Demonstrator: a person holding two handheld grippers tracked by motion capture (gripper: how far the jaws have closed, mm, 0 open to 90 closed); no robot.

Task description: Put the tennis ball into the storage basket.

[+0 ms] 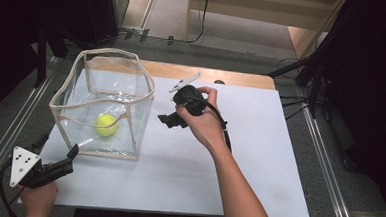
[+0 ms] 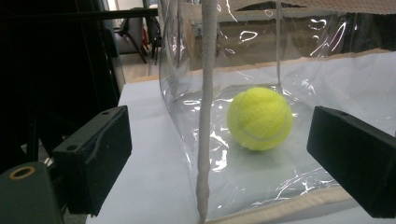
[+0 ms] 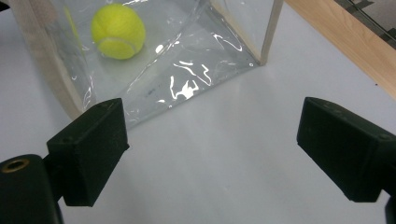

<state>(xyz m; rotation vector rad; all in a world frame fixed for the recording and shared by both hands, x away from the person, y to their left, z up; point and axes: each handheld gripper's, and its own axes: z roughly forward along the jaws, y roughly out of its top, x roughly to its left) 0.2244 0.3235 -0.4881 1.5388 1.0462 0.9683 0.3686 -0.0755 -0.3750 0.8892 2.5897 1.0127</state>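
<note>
Both tools, left tool [image 2: 219,154] and right tool [image 3: 210,154], stand apart and empty above the white bench [image 1: 202,179]; a yellow tennis ball [image 1: 106,124] lies inside the clear plastic box [image 1: 133,65].

The high view is looking steeply down on the white table [image 1: 259,142]. Both gripper views are sitting low and close, sharing the clear plastic box with beige edging [image 2: 205,93] [image 3: 187,70] and the yellow-green tennis ball [image 2: 259,118] [image 3: 117,31] in their upper frames.

Bright and even on the white table [image 1: 178,163], dark all round it, with white glare streaks on the clear bag [image 3: 187,74], soft shadows, perhaps from overhead light, and near jaws slightly soft in both gripper views.
</note>
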